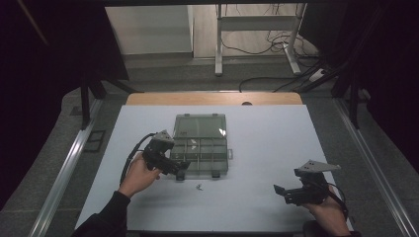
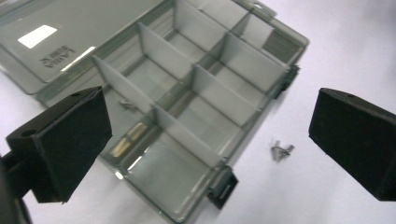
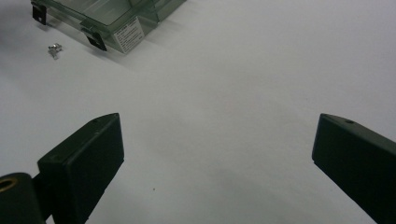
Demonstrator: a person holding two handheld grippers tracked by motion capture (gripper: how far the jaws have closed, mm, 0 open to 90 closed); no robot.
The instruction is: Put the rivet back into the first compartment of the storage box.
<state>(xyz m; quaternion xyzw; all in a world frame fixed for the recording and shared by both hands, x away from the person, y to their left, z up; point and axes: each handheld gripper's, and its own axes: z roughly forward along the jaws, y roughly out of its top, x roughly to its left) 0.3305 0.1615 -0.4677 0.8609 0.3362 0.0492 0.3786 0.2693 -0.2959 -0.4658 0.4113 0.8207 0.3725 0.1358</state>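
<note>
The left tool (image 1: pixel 181 174) hangs over the near-left corner of the open box (image 2: pixel 243 65) on the surface (image 1: pixel 267 143), jaws wide apart and holding nothing. What look like small metal parts (image 2: pixel 127 140) already lie in a near compartment, while loose screws (image 2: pixel 281 150) remain just outside the front wall, to be sorted. The right tool (image 1: pixel 279 191) rests well apart, open and empty.

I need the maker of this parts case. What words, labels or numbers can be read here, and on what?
Raised lettering on the clear open lid of the grey-green plastic compartment box: upside down, too blurred to read.
White sticker on the box's front wall: print too small to read.
Nothing else bears text.
</note>
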